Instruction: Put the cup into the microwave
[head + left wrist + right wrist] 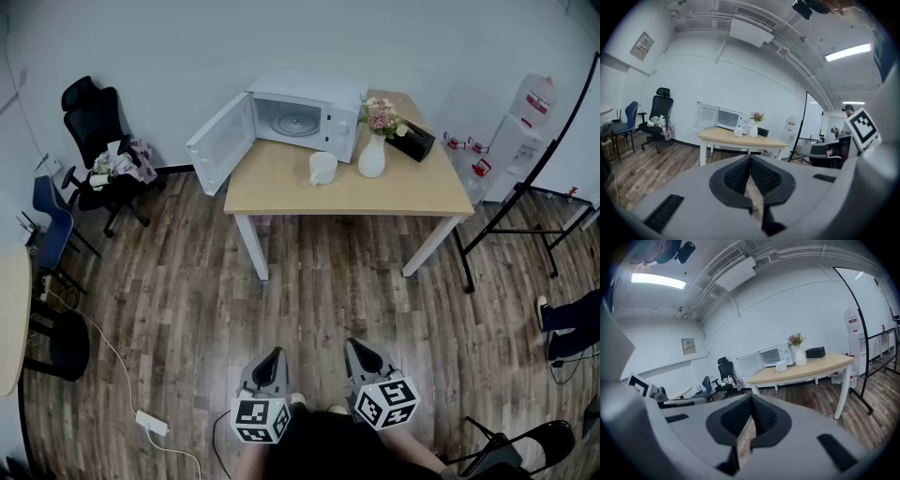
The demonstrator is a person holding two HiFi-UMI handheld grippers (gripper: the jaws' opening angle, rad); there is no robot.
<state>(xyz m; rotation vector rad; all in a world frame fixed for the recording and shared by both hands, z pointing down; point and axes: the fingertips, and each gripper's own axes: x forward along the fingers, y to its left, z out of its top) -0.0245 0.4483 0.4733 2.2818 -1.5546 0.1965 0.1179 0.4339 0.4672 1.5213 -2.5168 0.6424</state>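
Observation:
A white cup (322,167) stands on the wooden table (281,187), just in front of the white microwave (305,114), whose door (219,142) hangs wide open to the left. The cup also shows small in the left gripper view (738,131) and the right gripper view (781,366). Both grippers are far from the table, held close to the person at the bottom of the head view. My left gripper (273,359) is shut with nothing in it. My right gripper (361,353) is shut and empty too.
A white vase of flowers (373,150) and a black box (412,141) stand on the table right of the cup. A black office chair (103,150) and a blue chair (52,225) are at the left, a water dispenser (520,131) and black stand (525,187) at the right. A power strip (151,423) lies on the floor.

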